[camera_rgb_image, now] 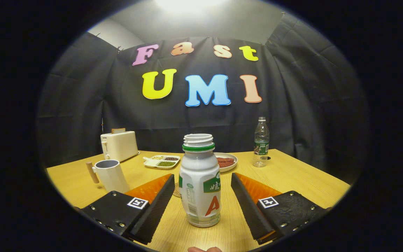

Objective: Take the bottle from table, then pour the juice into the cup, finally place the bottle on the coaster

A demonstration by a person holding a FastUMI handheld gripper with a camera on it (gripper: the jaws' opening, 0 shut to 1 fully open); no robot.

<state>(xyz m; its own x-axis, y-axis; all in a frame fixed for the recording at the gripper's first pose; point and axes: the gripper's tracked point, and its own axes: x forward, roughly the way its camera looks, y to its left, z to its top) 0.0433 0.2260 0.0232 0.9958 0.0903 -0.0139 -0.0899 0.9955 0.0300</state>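
Note:
A white plastic bottle (200, 182) with a green neck ring and no cap stands upright on the wooden table (292, 175), between my two fingers. My gripper (201, 204) is open, with a gap on each side of the bottle. A white cup (110, 174) with a wooden handle stands to the left, beyond the left finger. A round coaster (177, 191) peeks out just behind the bottle on its left, mostly hidden by the bottle and the left finger.
A white toaster (118, 145) stands at the back left. A divided tray of grains (162, 161) and a plate with red food (226, 161) lie behind the bottle. A clear water bottle (261, 141) stands at the back right.

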